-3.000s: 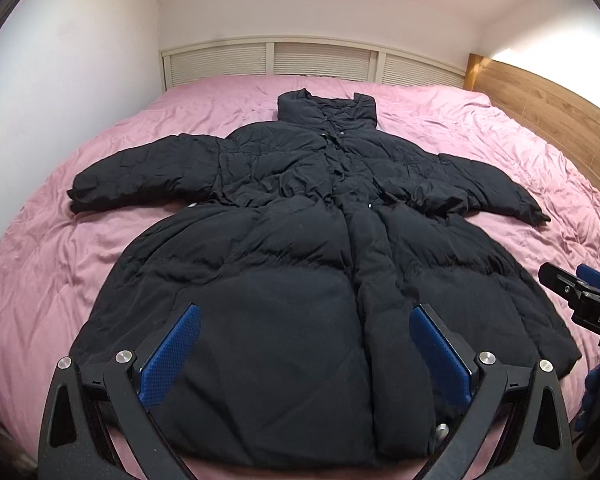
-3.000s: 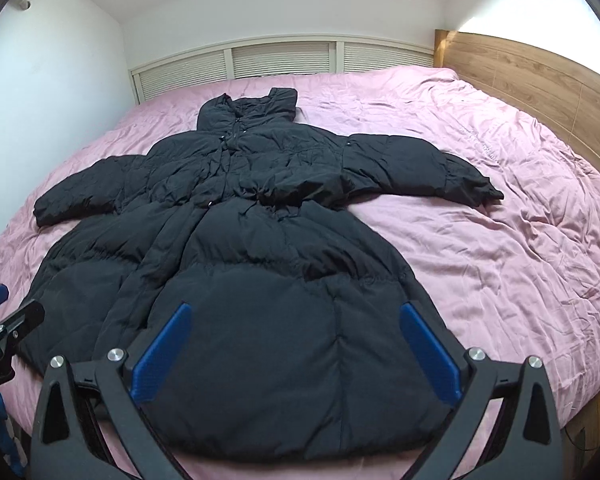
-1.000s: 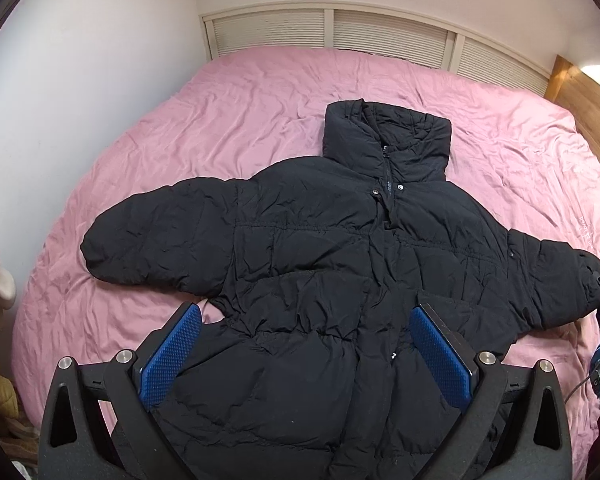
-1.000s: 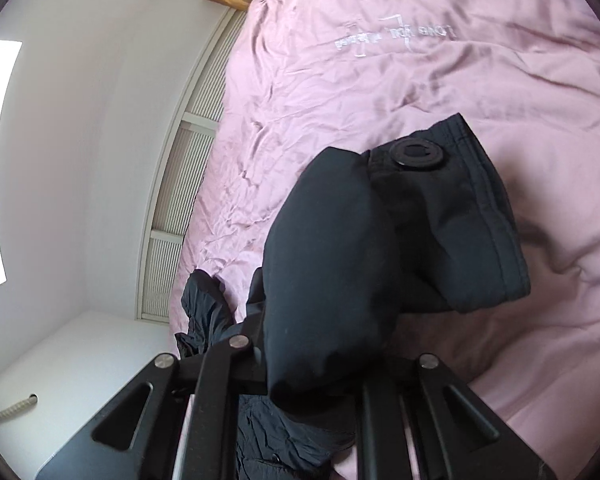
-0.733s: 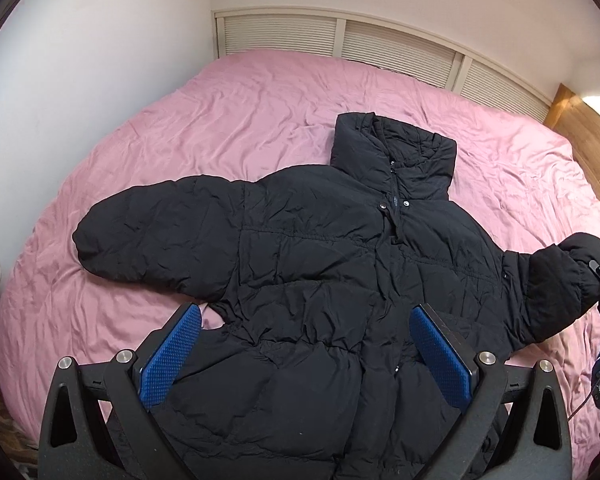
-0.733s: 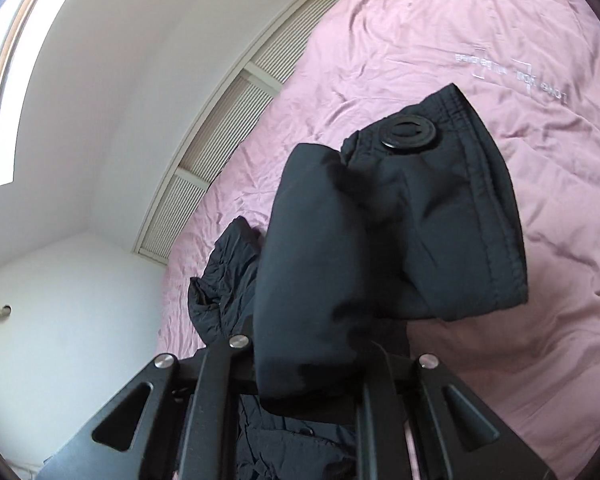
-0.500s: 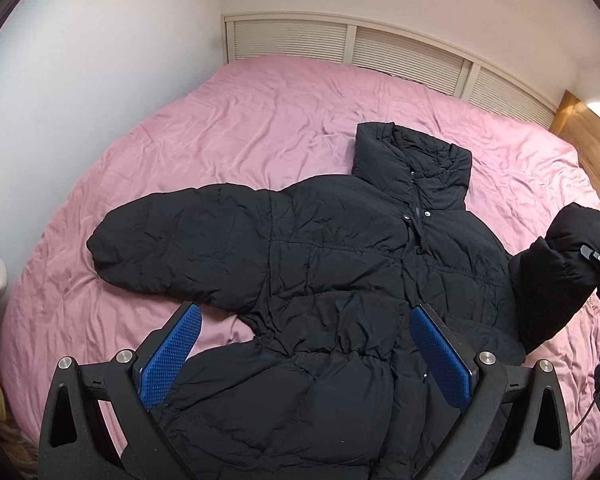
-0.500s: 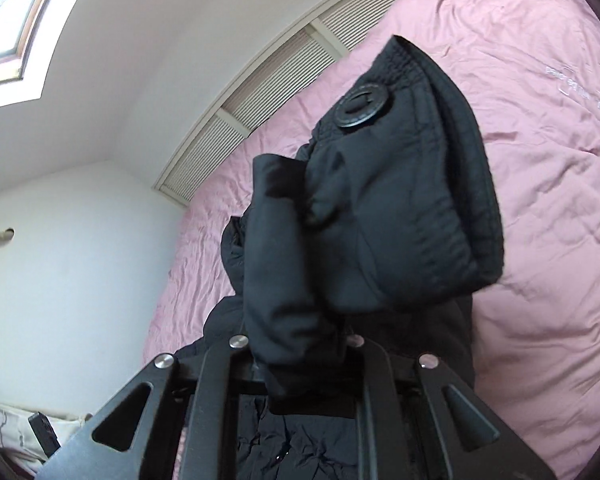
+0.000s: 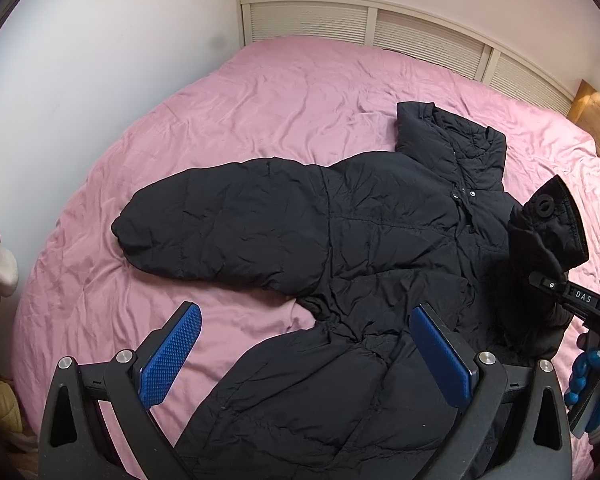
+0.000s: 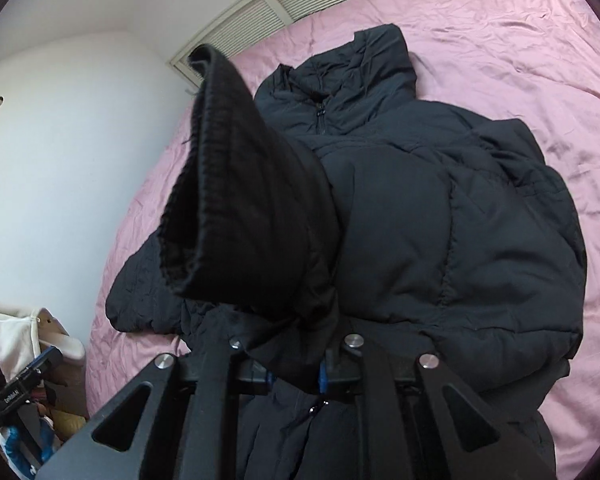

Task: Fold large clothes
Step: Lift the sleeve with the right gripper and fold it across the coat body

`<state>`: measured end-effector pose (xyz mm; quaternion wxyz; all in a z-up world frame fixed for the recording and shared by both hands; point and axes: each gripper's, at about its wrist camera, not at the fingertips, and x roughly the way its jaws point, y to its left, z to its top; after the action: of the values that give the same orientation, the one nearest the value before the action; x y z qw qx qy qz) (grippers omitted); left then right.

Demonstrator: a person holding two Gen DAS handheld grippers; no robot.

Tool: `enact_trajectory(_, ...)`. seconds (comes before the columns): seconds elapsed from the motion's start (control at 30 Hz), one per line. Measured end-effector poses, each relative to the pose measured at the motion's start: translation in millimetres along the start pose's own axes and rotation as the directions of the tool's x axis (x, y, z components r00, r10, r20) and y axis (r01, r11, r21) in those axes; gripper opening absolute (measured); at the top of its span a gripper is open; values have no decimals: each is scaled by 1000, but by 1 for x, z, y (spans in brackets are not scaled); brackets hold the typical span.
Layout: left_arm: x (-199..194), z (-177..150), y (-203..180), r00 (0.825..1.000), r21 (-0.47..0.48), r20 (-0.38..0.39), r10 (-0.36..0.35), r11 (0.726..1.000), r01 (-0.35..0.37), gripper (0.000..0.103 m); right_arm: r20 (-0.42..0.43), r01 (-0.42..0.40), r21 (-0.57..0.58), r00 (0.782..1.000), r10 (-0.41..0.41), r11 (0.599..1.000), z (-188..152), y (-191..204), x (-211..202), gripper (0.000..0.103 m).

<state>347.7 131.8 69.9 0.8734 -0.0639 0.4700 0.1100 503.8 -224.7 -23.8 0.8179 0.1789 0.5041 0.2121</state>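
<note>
A long black quilted puffer coat (image 9: 372, 240) lies front-up on a bed covered with a wrinkled pink duvet (image 9: 260, 92), its collar toward the white louvred panels (image 9: 360, 24) at the far wall. In the left wrist view the left tool (image 9: 306, 354) hangs above the coat's waist, angled steeply down, its two blue-padded fingers (image 9: 168, 356) spread wide with nothing between them; one pad sits over bare pink duvet just below the coat's outstretched sleeve (image 9: 220, 228), the other over the coat's body. That sleeve lies flat and straight out from the shoulder across the duvet. At the right edge of the same view the right tool (image 9: 568, 292) reaches in, carried by a hand in a blue glove (image 9: 592, 384), and the other sleeve's ribbed cuff (image 9: 556, 224) stands up above it, a round black snap showing on the cuff. In the right wrist view the right tool (image 10: 294, 376) is pinched tight on the sleeve fabric just behind the cuff (image 10: 236, 200), the jaws nearly together, with the cuff's opening flaring upward and to the left in front of the lens. Beyond it the lifted sleeve bends over the coat's chest, which bulges in a folded mound on the duvet, and the collar (image 10: 352, 76) lies flat farther off. A wooden headboard (image 9: 598, 120) borders the bed's right side.
</note>
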Motion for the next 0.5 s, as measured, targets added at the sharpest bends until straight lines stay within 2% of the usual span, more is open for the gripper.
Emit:
enact_trajectory(0.27,9,-9,13,1000,-5,-15,18,1000,-18,102,-117,112,-125,985,-127,986,-37,11,41,15)
enact_trajectory(0.5,12,-17,11,1000,-1,-26,3,1000,-3,102,-130,137,-160,979,-158,978,-45,23,49,17)
